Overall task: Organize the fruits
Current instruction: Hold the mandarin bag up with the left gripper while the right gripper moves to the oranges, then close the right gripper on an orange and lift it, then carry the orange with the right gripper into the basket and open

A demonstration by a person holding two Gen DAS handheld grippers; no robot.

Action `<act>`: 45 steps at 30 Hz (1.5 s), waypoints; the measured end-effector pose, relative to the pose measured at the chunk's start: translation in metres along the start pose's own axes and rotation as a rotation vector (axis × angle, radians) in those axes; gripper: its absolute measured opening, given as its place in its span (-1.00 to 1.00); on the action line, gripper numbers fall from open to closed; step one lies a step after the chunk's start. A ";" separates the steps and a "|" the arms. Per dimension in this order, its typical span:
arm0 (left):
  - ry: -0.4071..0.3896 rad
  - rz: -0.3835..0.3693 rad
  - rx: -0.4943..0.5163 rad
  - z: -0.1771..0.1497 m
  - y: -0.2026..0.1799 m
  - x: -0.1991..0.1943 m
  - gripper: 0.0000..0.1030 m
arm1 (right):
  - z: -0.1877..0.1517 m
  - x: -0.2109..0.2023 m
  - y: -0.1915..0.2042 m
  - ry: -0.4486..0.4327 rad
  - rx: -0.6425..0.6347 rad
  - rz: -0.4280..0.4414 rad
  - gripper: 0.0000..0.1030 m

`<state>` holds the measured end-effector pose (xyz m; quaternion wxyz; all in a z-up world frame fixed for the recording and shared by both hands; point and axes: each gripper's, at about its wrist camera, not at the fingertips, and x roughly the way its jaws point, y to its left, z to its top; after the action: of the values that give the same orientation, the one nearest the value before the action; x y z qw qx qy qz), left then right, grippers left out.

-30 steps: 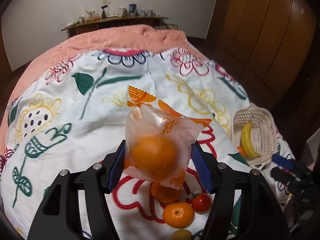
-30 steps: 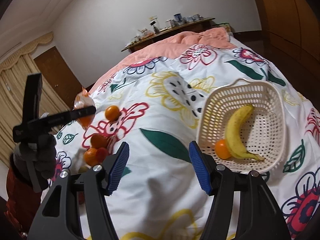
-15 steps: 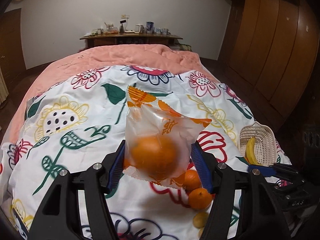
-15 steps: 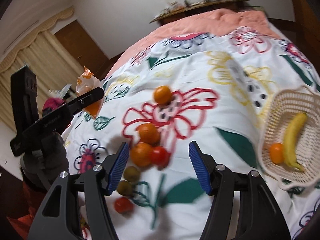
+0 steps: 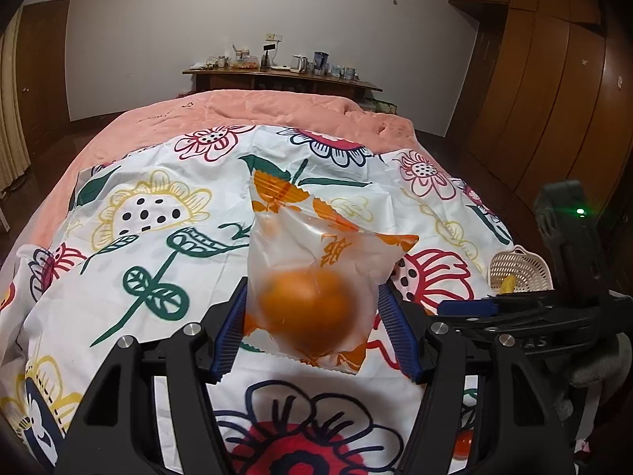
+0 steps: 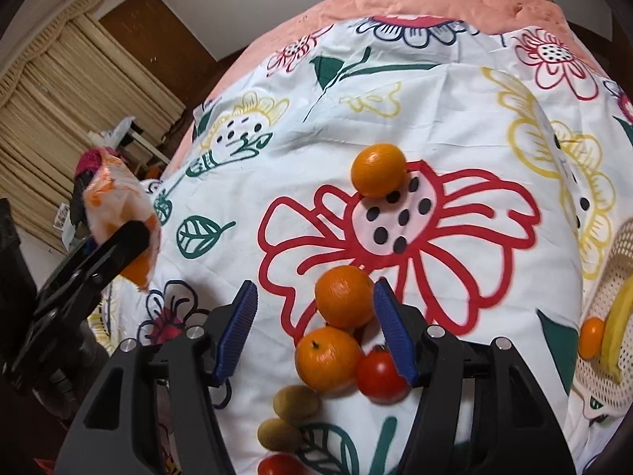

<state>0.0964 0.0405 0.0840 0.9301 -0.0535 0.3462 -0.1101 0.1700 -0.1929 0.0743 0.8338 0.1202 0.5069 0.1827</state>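
Pinching bagged orange (image 5: 304, 308), left gripper (image 5: 314, 332); spread right gripper (image 6: 316, 328) straddling loose orange (image 6: 343, 296).

The orange (image 5: 306, 308) inside the bagged packet (image 5: 316, 273) is blurred by the film — its skin cannot be read. Right of that packet, the basket (image 5: 518, 271) is half hidden behind the right gripper (image 5: 467, 308). In the right wrist view, the banana (image 6: 621, 324) and a tomato (image 6: 279, 466) are cut off at the frame's edges.
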 end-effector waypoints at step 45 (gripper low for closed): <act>0.034 -0.054 0.005 -0.011 -0.017 0.010 0.27 | -0.005 -0.075 -0.078 -0.167 0.121 -0.174 -0.27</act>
<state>0.0932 0.0211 0.0724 0.9210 -0.0585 0.3599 -0.1371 0.1485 -0.2953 0.1026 0.8771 0.1405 0.4543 0.0682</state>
